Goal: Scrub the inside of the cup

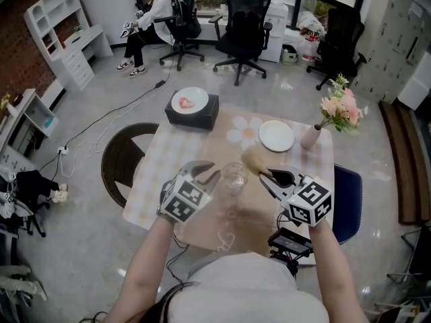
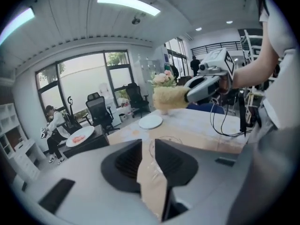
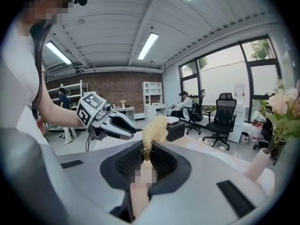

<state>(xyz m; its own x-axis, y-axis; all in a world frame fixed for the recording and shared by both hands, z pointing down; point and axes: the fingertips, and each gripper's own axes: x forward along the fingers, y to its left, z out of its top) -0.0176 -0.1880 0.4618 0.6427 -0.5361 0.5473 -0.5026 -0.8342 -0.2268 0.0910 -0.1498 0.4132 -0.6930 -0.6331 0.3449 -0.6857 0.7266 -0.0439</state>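
Brush (image 1: 254,159) clamped in right gripper (image 1: 264,175) hovers just right of cup (image 1: 234,177) (mouth up), its wall pinched by left gripper (image 1: 214,177)

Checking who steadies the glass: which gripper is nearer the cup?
Left. The left gripper grips the cup from its left side; the right gripper, holding the brush, stands apart at its right.

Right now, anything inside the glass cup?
Looks empty: nothing visible inside the glass cup. The brush head, held by the right gripper, is outside it. Bottom too small to check.
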